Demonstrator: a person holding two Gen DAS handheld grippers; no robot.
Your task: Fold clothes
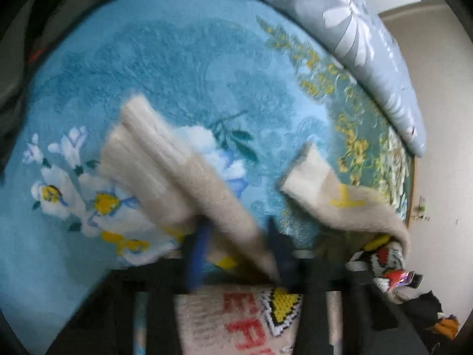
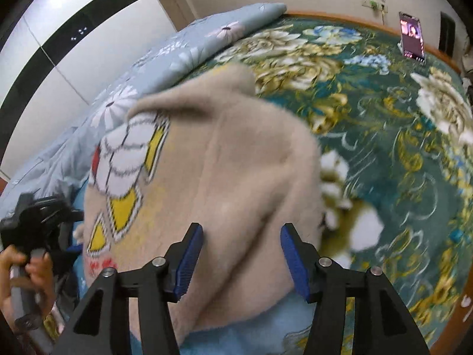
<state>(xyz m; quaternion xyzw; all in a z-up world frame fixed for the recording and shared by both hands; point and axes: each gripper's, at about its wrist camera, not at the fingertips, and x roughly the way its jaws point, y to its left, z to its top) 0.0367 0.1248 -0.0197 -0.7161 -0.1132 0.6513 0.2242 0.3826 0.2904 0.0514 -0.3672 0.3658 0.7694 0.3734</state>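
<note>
Right tongs [image 2: 241,254]: black angular frame, struts with triangular cut-outs, round silver screw heads at the joints.
Right finger pads [image 2: 189,261]: deep blue, finely ribbed faces.
Left tongs [image 1: 236,248]: black frame, blue pads too, though motion blur smears them.
Left hand [image 2: 28,269]: bare skin, light tan, no sleeve visible at the frame edge.

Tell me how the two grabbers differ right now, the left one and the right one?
The left gripper seems pinched on a fold of the beige sweater, its blue fingers close together, though that view is blurred. The right gripper stands wide open, its fingers on either side of the sweater, clamping nothing. The left one shows cloth running between its fingers; the right one's gap is unclosed. Both have blue pads on black frames.
</note>
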